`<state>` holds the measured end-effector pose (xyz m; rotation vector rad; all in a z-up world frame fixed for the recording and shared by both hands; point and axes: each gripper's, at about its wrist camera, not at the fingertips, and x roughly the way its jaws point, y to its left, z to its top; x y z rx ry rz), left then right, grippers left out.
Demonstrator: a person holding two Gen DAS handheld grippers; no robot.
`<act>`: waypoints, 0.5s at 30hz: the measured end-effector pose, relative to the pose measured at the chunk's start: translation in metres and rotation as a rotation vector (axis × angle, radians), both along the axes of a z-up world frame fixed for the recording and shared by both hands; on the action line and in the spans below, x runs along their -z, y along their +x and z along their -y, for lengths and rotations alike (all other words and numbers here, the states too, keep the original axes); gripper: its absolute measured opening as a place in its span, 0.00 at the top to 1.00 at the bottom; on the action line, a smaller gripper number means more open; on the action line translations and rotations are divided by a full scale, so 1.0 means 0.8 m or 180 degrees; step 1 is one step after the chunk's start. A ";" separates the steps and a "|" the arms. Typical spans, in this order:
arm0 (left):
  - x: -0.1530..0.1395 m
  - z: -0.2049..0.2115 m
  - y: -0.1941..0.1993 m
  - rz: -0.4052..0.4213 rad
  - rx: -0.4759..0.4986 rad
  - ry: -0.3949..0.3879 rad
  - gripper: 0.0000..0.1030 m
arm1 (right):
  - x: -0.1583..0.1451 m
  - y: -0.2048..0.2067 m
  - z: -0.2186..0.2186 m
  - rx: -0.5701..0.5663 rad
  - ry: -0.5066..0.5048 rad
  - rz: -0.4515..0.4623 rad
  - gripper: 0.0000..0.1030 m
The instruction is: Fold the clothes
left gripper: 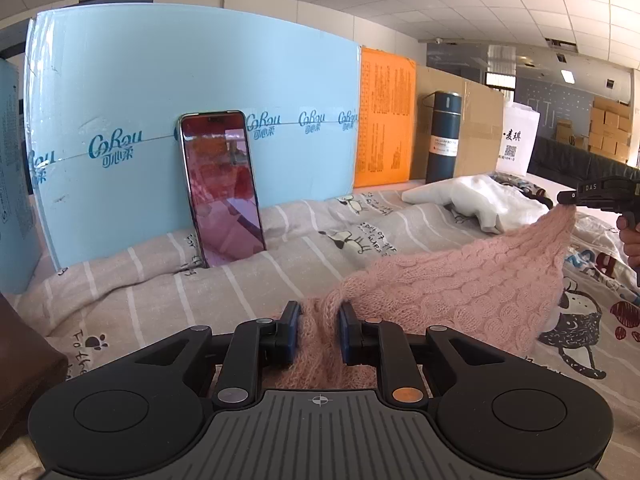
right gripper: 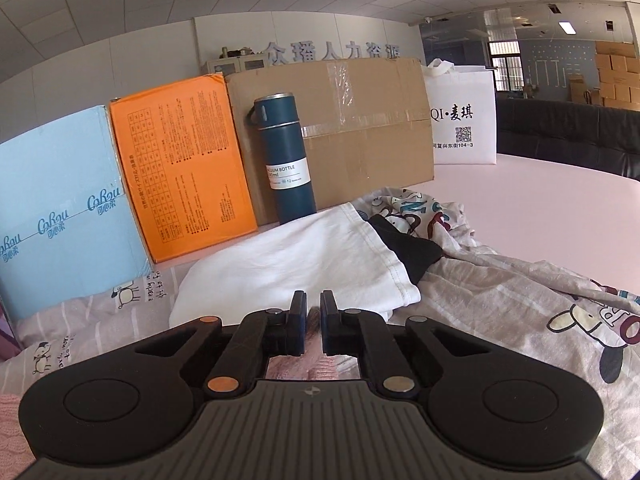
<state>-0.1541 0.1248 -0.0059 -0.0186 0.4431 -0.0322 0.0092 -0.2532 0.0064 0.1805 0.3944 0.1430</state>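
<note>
A pink cable-knit sweater (left gripper: 460, 280) is stretched above the bed sheet between both grippers. My left gripper (left gripper: 319, 334) is shut on one bunched end of it. My right gripper (left gripper: 568, 199) shows at the far right of the left wrist view, pinching the other end and holding it up. In the right wrist view my right gripper (right gripper: 313, 322) is shut, with pink knit (right gripper: 314, 368) between and below the fingers. A folded white garment (right gripper: 304, 264) lies just ahead of it, with a black cloth (right gripper: 412, 252) beside it.
A cartoon-print sheet (left gripper: 200, 288) covers the surface. A phone (left gripper: 222, 188) leans on a light blue box (left gripper: 160, 80). An orange box (right gripper: 184, 168), a dark blue bottle (right gripper: 286, 160), a cardboard box (right gripper: 360, 128) and a white bag (right gripper: 460, 116) stand along the back.
</note>
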 end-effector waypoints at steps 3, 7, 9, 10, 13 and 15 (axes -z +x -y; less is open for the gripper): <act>-0.006 -0.002 -0.004 0.0057 -0.0036 0.0006 0.82 | 0.007 0.010 0.006 0.0030 0.0162 0.0049 0.94; 0.004 0.000 0.003 -0.0063 -0.0070 0.0051 0.82 | 0.022 0.016 0.014 0.0121 0.0260 -0.0239 0.86; 0.008 -0.001 0.005 -0.0095 -0.0077 0.0059 0.81 | 0.028 0.015 0.024 0.0164 0.0439 -0.0400 0.32; 0.008 -0.001 0.004 -0.0090 -0.0078 0.0053 0.81 | 0.028 0.009 0.028 0.0246 0.0488 -0.0360 0.23; 0.007 -0.003 0.003 -0.0082 -0.0085 0.0037 0.79 | 0.033 0.002 0.029 0.0275 0.0496 -0.0394 0.21; 0.008 -0.002 0.002 -0.0087 -0.0086 0.0054 0.79 | 0.042 0.003 0.017 0.0210 0.0360 -0.0481 0.26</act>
